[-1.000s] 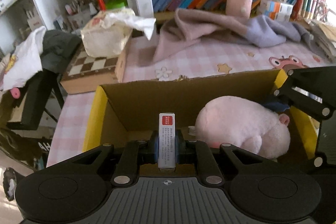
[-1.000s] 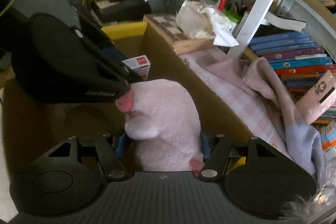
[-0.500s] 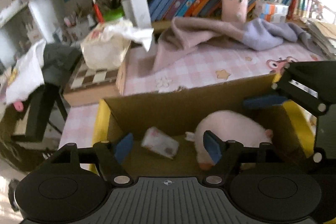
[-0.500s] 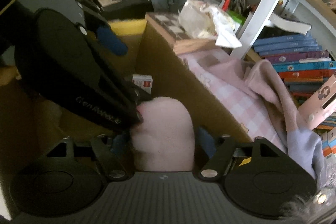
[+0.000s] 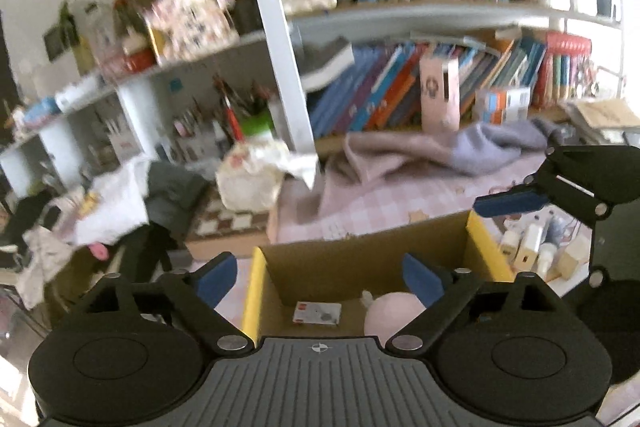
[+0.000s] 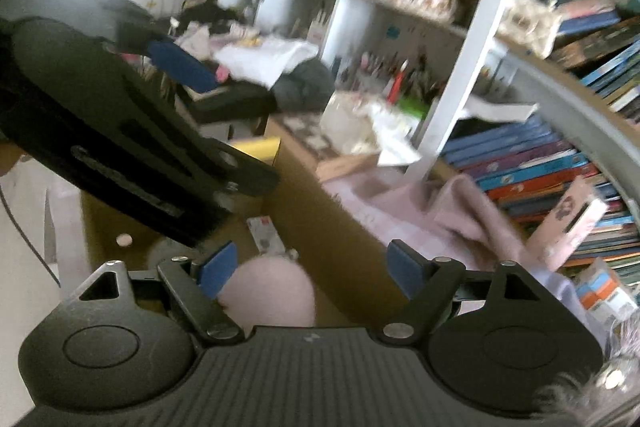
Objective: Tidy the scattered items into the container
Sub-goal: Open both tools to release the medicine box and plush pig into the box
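In the left wrist view, the left gripper (image 5: 320, 277) sits at the bottom of the frame, its jaws opening wide with nothing gripped between the 2 blue pads. Below it, at lower centre, the cardboard box (image 5: 360, 259) holds a small white and red carton (image 5: 317, 313) lying flat and a pink plush toy (image 5: 390, 313) just to its right. The right gripper (image 6: 310, 267), at the bottom of its own view, is also opening and holds nothing; the plush toy (image 6: 268, 293) lies in the box beneath its left pad.
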`<state>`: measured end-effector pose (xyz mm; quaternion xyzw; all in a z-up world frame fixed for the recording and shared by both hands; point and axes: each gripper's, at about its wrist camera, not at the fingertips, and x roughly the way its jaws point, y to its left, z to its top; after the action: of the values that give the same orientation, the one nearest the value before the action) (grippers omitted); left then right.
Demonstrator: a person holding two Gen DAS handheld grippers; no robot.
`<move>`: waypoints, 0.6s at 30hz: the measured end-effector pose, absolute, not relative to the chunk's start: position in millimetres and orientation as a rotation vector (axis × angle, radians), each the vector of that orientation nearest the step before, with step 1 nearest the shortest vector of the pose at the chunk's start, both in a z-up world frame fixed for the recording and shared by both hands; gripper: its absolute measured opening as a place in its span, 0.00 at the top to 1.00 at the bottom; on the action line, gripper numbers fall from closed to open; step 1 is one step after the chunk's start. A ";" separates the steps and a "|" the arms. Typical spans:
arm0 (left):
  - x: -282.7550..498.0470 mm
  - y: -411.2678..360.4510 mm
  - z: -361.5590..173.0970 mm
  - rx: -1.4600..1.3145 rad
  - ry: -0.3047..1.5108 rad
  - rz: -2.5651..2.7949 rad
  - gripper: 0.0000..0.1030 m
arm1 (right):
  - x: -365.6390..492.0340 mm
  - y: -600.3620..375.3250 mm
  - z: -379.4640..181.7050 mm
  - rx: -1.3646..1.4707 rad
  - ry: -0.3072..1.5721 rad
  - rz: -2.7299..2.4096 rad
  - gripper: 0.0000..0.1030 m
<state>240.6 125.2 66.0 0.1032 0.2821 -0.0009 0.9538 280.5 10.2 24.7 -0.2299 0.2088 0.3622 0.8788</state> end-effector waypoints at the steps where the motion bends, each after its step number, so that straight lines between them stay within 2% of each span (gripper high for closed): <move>1: 231.2 124.3 70.4 0.210 0.556 0.002 0.08 | 274.1 5.2 29.1 -0.469 0.418 0.747 0.21; 13: 128.4 118.9 90.2 0.143 0.449 0.063 0.07 | 186.8 -63.5 61.8 -0.323 0.305 0.590 0.19; 18: 89.3 105.3 82.3 0.144 0.431 0.079 0.03 | 148.1 -86.9 60.6 -0.259 0.304 0.509 0.19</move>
<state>89.3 105.3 82.3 0.0712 0.2135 0.0391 0.9736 148.1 -86.9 60.6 -0.1270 0.1495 0.2503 0.9481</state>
